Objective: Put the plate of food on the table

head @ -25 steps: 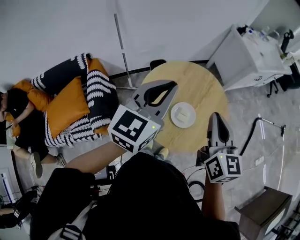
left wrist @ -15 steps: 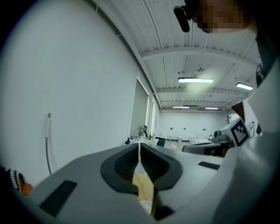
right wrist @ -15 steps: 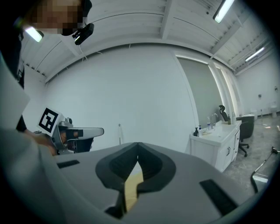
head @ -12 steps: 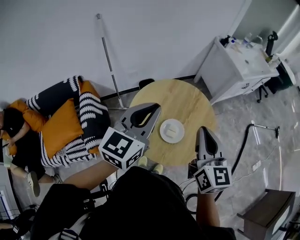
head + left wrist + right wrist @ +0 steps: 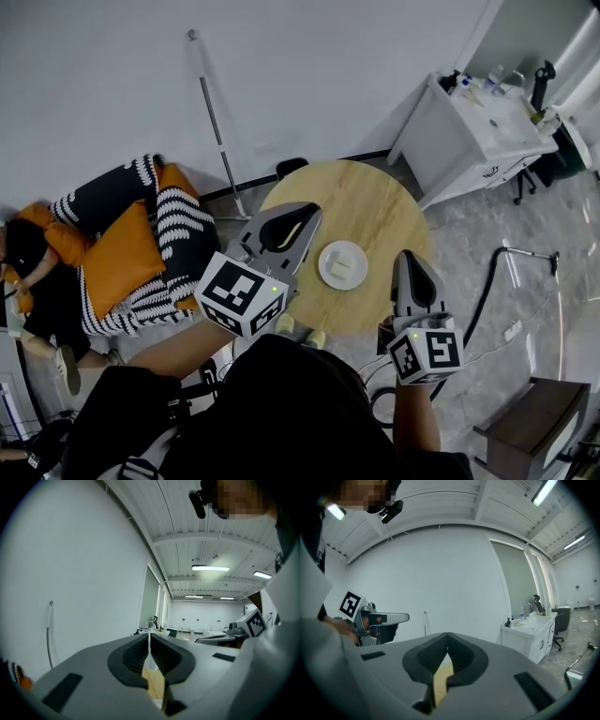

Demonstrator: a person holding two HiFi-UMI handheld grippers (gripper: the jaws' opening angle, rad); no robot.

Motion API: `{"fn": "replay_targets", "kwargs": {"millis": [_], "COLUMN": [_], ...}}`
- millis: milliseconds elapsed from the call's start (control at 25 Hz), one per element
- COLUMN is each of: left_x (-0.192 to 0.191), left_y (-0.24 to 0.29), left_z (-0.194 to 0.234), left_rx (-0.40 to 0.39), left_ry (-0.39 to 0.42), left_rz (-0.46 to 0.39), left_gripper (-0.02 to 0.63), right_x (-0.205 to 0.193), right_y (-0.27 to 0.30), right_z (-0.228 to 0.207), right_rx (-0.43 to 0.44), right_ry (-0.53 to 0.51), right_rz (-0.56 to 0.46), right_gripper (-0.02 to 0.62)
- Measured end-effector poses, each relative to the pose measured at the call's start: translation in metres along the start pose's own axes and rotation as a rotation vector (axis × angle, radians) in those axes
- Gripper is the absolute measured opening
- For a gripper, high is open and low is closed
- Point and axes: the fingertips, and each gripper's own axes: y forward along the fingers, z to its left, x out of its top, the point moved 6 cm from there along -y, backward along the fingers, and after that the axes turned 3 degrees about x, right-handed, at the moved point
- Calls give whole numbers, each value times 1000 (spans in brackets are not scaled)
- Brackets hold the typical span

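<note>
Sitting clear of both jaws: plate (image 5: 343,264)

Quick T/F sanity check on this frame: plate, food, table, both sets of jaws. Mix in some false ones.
1. The plate sits on the round wooden table. True.
2. The right gripper is shut on the plate. False: its jaws are together with nothing between them, and the plate lies apart from it on the table.
3. The left gripper has its jaws together and holds nothing. True.
4. The plate is bare. False: a pale piece of food lies on it.
</note>
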Motion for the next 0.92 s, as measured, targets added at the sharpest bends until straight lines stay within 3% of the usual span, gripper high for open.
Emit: {"fn": "replay_targets", "kwargs": {"millis": [920], "left_x": [1], "left_y": [14], "left_z": [8], "left_rx": [3], "left_ry": [11], "left_rz": [1], "left_gripper": [18], "right_x": [4], "right_y": [16], "right_z": [-6], "right_rx": [24], "right_ry": [-6], "right_rz": [3], "right_gripper": [8]}}
